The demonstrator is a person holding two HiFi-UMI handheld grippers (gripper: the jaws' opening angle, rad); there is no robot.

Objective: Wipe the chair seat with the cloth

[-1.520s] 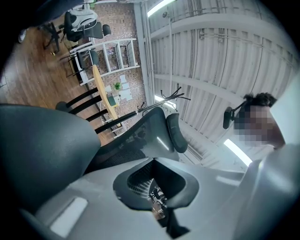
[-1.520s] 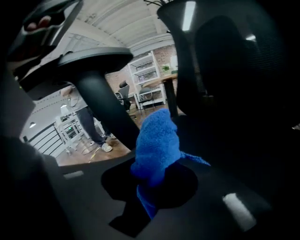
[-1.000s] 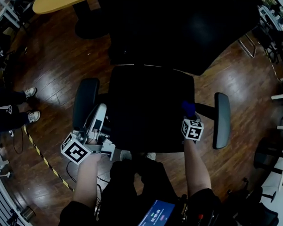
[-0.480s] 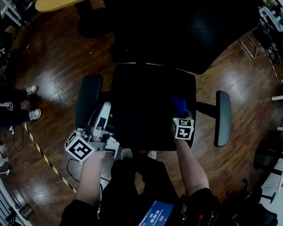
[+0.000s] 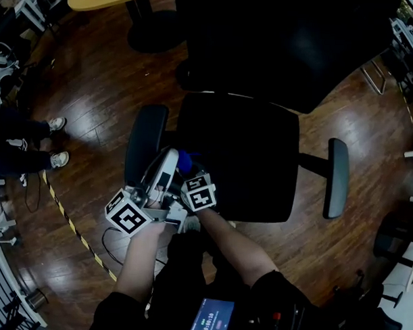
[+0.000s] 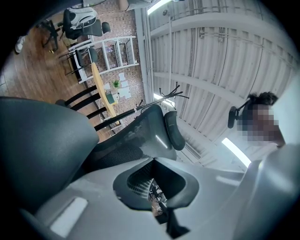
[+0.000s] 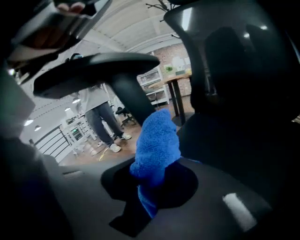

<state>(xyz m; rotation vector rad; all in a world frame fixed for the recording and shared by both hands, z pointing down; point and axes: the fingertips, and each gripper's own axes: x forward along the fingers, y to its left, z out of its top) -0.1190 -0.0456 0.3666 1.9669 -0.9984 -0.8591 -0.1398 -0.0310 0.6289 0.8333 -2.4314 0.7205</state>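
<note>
1. One blue cloth in play: your right claw is clamped tight on it, at the left edge of the single black chair seat.
2. Your left claw sits jaws together, empty, just beside the right one.
3. Two armrests: left armrest, right armrest.

The right gripper, carrying the blue cloth, sweeps across the chair seat from its right side to its front left edge. The cloth now lies at that edge, close by the left armrest. The right gripper's marker cube ends up just beside the left gripper. The person's right forearm now slants leftward across the body. The head view itself shifts, so chair and floor appear a little further right.
</note>
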